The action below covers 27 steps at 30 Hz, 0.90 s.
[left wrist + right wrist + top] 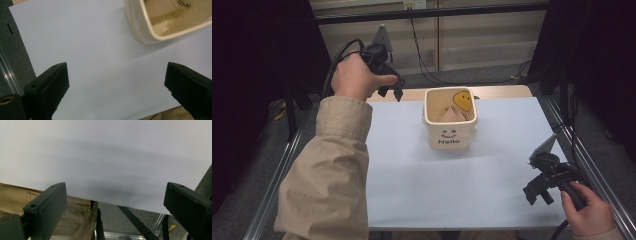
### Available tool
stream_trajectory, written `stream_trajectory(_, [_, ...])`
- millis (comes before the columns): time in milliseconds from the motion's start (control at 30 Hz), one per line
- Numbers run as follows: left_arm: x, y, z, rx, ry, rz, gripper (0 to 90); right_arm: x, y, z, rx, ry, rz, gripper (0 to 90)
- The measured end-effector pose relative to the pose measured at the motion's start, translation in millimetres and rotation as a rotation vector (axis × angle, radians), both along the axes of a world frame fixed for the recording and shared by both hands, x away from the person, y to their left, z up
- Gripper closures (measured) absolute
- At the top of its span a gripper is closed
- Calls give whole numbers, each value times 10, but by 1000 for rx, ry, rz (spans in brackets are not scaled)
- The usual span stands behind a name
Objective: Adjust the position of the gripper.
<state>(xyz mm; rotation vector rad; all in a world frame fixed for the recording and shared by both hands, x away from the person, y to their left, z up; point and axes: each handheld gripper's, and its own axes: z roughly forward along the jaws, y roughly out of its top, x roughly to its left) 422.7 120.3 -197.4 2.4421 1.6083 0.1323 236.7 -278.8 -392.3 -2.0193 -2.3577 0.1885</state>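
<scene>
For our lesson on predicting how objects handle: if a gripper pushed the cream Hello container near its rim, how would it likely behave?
The Hello container looks stiff and glossy, so jaws may slip on its walls. It stands taller than wide on the smooth white sheet, so a high push could tip it, a low one probably slide it. Its contents look light, adding little stability.

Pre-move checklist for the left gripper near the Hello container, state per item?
1. left gripper jaws open, nothing between them: ok.
2. right gripper open, empty, parked at the table's near right corner: ok.
3. Hello container upright on the white sheet: ok.
4. Left gripper apart from the container, up by the sheet's far left corner: ok.
5. Yellow smiley item and tan piece sit inside the container: ok.
6. Whether anything lies under them: cannot tell.
</scene>
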Motion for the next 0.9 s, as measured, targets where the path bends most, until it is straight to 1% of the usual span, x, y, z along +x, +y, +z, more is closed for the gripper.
stream_trajectory(33, [0, 0, 0, 0, 0, 0, 55, 0, 0, 0, 0, 0, 0, 51])
stream_trajectory(67, [-26, 55, -48, -8, 0, 11, 55, -1, 6, -2, 1, 1, -8, 51])
stream_trajectory(100, [-63, 127, -119, -8, 6, 19, 55, 2, -2, -6, 1, -2, -4, 51])
stream_trajectory(133, [-84, 165, -158, -6, 4, 17, 55, 2, -3, -10, -2, -2, -3, 50])
stream_trajectory(167, [-84, 165, -158, -6, 4, 17, 55, 5, -1, -13, 1, 4, 0, 52])
stream_trajectory(233, [-141, 239, -254, -3, 0, 14, 55, 2, 13, -17, -5, 5, -10, 53])
stream_trajectory(267, [-168, 259, -308, -11, -9, 17, 55, 3, 14, -19, -5, 4, -8, 51])
stream_trajectory(300, [-212, 301, -384, -11, -8, 9, 55, 4, 9, -23, -11, 2, 9, 52])
stream_trajectory(367, [-261, 340, -485, -2, -5, 0, 54, 4, 17, -23, -5, 4, 0, 50])
stream_trajectory(400, [-286, 353, -546, -10, -15, 7, 54, 3, 15, -28, -5, 2, 8, 52])
stream_trajectory(433, [-312, 366, -601, -12, -1, 2, 53, 3, 8, -31, -4, -2, 12, 51])
stream_trajectory(467, [-341, 377, -668, -14, -7, 4, 54, 6, 9, -29, -12, 1, 4, 51])
stream_trajectory(500, [-364, 387, -730, -10, -5, 0, 54, 5, 16, -34, -6, 1, -3, 52])
stream_trajectory(533, [-387, 396, -793, -5, 0, -7, 53, 8, 5, -35, -6, -3, 8, 50])
stream_trajectory(600, [-436, 414, -917, -2, 12, -18, 54, 9, 7, -39, -5, 0, 9, 52])
stream_trajectory(633, [-462, 421, -974, -8, 17, -19, 54, 6, 18, -38, -6, -1, -2, 52])
stream_trajectory(667, [-485, 435, -1032, -12, 18, -18, 54, 7, 12, -39, -11, -4, 10, 51])
stream_trajectory(700, [-485, 435, -1032, -12, 18, -18, 54, 7, 12, -39, -11, -4, 10, 51])
stream_trajectory(733, [-532, 455, -1151, -19, 29, -13, 54, 5, 11, -37, -5, 0, 12, 51])
stream_trajectory(767, [-532, 455, -1151, -19, 29, -13, 54, 5, 11, -37, -5, 0, 12, 51])
stream_trajectory(833, [-591, 471, -1272, -21, 46, -10, 55, 5, 9, -37, -5, -1, 12, 51])
stream_trajectory(867, [-633, 500, -1356, -22, 41, -16, 55, 6, 11, -37, -4, -4, 10, 51])
stream_trajectory(900, [-633, 500, -1356, -22, 41, -16, 55, 6, 11, -37, -4, -4, 10, 51])
